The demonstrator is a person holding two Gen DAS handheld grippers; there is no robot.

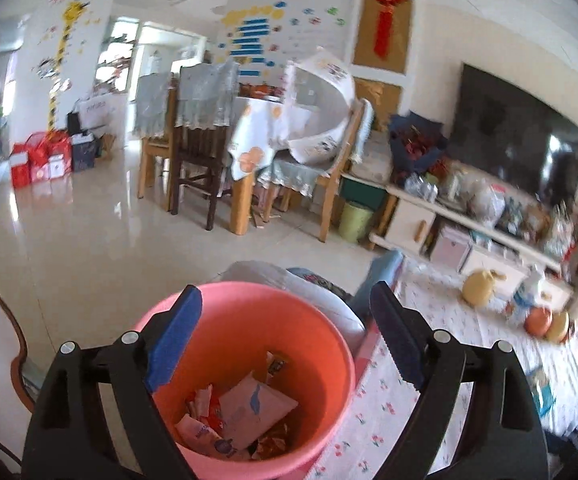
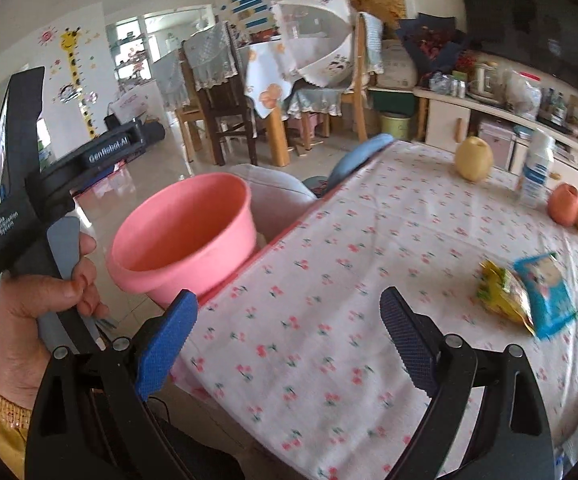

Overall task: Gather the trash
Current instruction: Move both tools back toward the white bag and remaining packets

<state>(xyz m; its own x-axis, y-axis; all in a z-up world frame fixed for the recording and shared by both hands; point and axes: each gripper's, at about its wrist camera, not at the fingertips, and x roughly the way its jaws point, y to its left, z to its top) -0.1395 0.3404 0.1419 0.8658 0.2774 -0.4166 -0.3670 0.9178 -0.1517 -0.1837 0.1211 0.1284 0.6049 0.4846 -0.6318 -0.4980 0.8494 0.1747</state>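
Our left tool (image 1: pixel 285 344) hangs over the round pink plastic bucket (image 1: pixel 249 320), and its jaws are spread wide with nothing between them. Down in the bucket lie crumpled wrappers and a pink paper packet (image 1: pixel 255 410), so some trash is already in. Our right tool (image 2: pixel 289 344) is released too, wide and empty, and it points across the tabletop with the white cherry-print cloth (image 2: pixel 329 280).

Two pieces of trash wait on the cloth, off to the right of that tool: a yellow snack bag (image 2: pixel 503 294) and a blue snack packet (image 2: pixel 549 294), lying side by side and touching. We think the next job is to pick one up. We should come down over the edge of one bag, not both, and pinch gently so it does not slip.

Farther back on the cloth stand a yellow pear (image 2: pixel 474 159), a white bottle (image 2: pixel 535 168) and some round fruit (image 2: pixel 565 203). We leave those alone. Behind the bucket we see a shiny tiled floor (image 1: pixel 69 240), wooden chairs (image 1: pixel 197 152) and a big dark television (image 1: pixel 517 136).
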